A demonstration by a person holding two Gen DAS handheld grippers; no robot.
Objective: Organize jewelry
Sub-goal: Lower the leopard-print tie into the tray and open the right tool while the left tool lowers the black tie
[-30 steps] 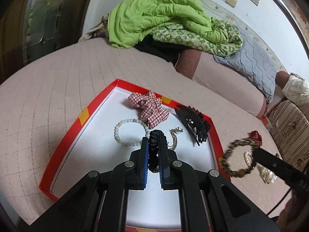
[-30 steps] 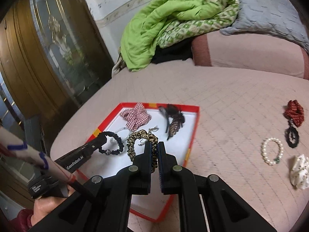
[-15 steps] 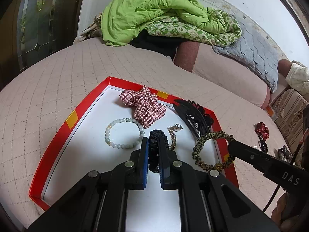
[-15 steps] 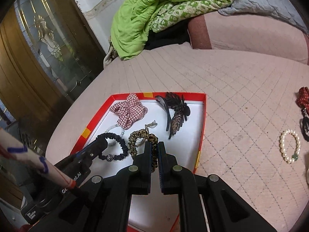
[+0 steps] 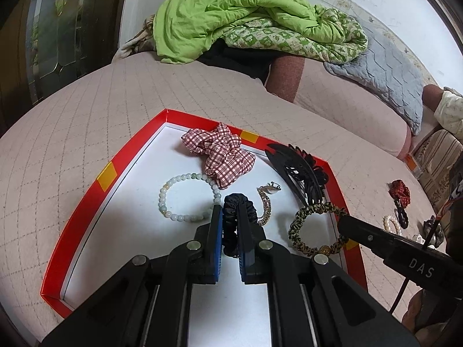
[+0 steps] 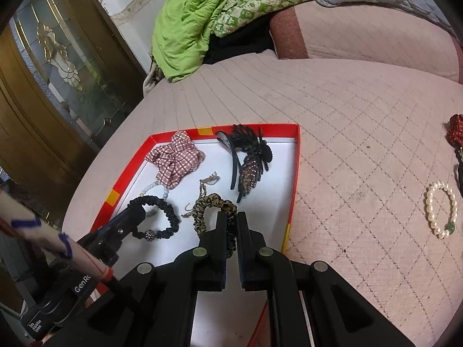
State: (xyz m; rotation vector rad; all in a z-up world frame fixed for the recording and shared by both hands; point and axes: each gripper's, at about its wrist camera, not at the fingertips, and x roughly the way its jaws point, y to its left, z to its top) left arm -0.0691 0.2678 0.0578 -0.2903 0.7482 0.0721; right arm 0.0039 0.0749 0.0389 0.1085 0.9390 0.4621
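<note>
Left gripper [image 5: 230, 212]: clamped on the black scrunchie [image 5: 238, 202], held over the middle of the tray's white floor.
Right gripper [image 6: 231, 219]: clamped on the leopard-print scrunchie [image 6: 208, 204] — just inside the tray's right edge.
Tray [image 5: 75, 219]: red-rimmed, white inside, lying on the pink quilted bed [image 5: 72, 110].
Far edge of tray: red checked scrunchie [image 5: 222, 153] and black hair claw [image 5: 301, 170], the claw toward the far right corner.
Tray centre: pale bead bracelet [image 5: 173, 196]; thin chain bracelet [image 5: 266, 202] beside it.
Off the tray — on the bed to its right: pearl bracelet [image 6: 441, 209], red scrunchie [image 6: 457, 130].
</note>
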